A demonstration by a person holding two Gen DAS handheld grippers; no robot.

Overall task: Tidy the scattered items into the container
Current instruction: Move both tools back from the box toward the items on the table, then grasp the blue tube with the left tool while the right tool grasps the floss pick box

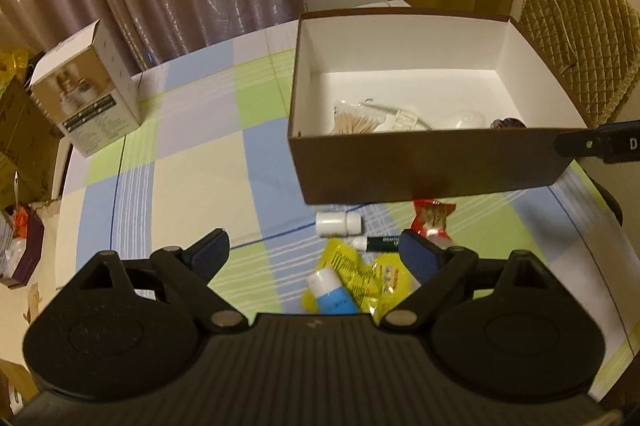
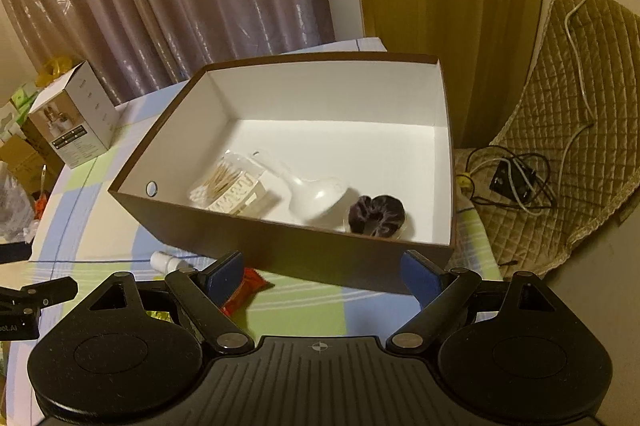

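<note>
You held both claws released and empty: your left gripper (image 1: 316,252) hung over the white bottle (image 1: 339,224) and yellow packets (image 1: 362,276) lying outside the brown box (image 1: 424,166); your right gripper (image 2: 322,272) faced it.

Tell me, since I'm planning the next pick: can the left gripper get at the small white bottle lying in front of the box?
Probably yes. The left gripper is open and empty, and the white bottle lies just ahead, uncovered, apart from the box.
</note>
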